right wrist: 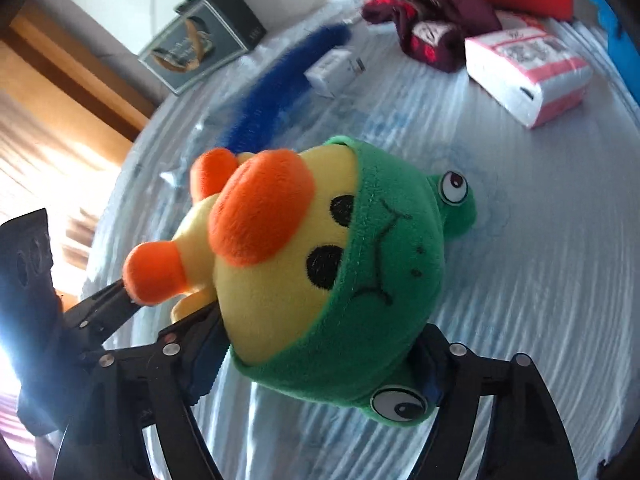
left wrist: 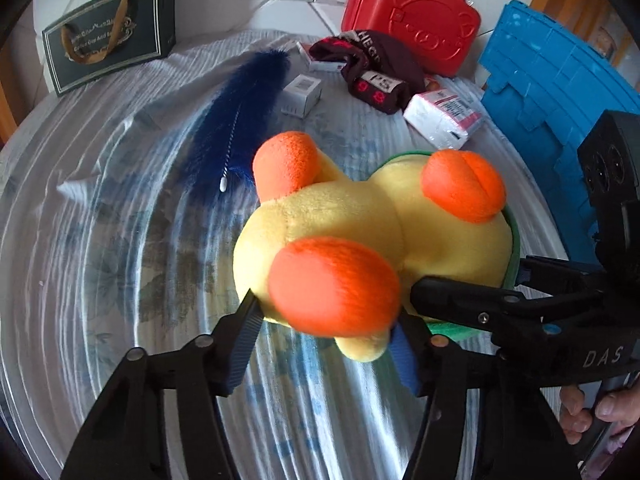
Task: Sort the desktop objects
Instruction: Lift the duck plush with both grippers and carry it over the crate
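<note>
Both grippers clamp the plush duck [left wrist: 360, 220], left gripper [left wrist: 326, 340] on its body, right gripper [right wrist: 320, 364] on its green cap: light, soft, squashy, so grip deep.

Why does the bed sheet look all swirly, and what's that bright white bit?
Left wrist view: the sheet smears into curved streaks from motion blur and the fisheye bend; the duck stays fairly sharp. Right wrist view: glare washes out the lower left edge, and the far boxes look soft.

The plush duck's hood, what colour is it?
Green, with cartoon frog eyes on it. The hood shows best in the right wrist view.
</note>
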A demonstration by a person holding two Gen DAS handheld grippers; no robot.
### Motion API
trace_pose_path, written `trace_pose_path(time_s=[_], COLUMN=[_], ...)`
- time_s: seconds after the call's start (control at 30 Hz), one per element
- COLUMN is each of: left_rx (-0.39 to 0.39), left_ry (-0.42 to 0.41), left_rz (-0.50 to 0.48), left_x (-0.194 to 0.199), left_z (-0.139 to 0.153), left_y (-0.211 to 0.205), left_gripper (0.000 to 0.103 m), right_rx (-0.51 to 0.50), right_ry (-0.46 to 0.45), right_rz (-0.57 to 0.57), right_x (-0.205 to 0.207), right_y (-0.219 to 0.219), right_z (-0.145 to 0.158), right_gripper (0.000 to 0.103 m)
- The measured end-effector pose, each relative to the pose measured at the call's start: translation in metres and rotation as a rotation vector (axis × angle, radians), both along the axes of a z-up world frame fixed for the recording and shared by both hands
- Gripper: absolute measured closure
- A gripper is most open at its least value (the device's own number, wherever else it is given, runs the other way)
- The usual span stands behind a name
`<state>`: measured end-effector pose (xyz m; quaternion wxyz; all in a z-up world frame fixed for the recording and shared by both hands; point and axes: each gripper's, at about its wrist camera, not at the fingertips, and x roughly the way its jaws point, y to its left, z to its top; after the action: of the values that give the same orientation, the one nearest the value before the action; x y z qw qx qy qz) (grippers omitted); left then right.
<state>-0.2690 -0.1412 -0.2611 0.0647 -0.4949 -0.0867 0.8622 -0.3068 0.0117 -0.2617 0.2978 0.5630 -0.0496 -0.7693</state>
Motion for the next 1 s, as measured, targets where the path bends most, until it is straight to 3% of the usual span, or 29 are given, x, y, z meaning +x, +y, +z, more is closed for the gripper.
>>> trace_pose_path(time_s=[0.13, 0.4, 0.63, 0.83, 1.0], left_rx=[-0.044, -0.048, -0.035, -0.013, 0.015], left_ry=[0.091, 0.284, 0.497, 0.664, 0.717], left_rz=[-0.032, -0.085, -0.196, -0.345, -0.464], left_x=[0.011, 0.025, 0.036, 0.042, 0.047], left_z=[0.038, 0.121, 0.21, 0.286, 0.316], left_y=[0.005, 0.021, 0.072, 0.166, 0.268], left_gripper=[0.052, 0.052, 0.052, 0.052, 0.052], right_rx=[-0.057, -0.121, -0.147, -0.148, -0.107], right_ry=[0.07, 0.267, 0.462, 0.635, 0.725], right_rz=[-0.012, -0.062, -0.165, -0.292, -0.415], right_x=[0.018, 0.042, 0.068, 0.099, 0.123], right_y=[0.007, 0.027, 0.082, 0.171, 0.271], right_z=[0.033, 0.118, 0.208, 0.283, 0.317], right_gripper=[0.027, 0.029, 0.029, 0.029, 0.029])
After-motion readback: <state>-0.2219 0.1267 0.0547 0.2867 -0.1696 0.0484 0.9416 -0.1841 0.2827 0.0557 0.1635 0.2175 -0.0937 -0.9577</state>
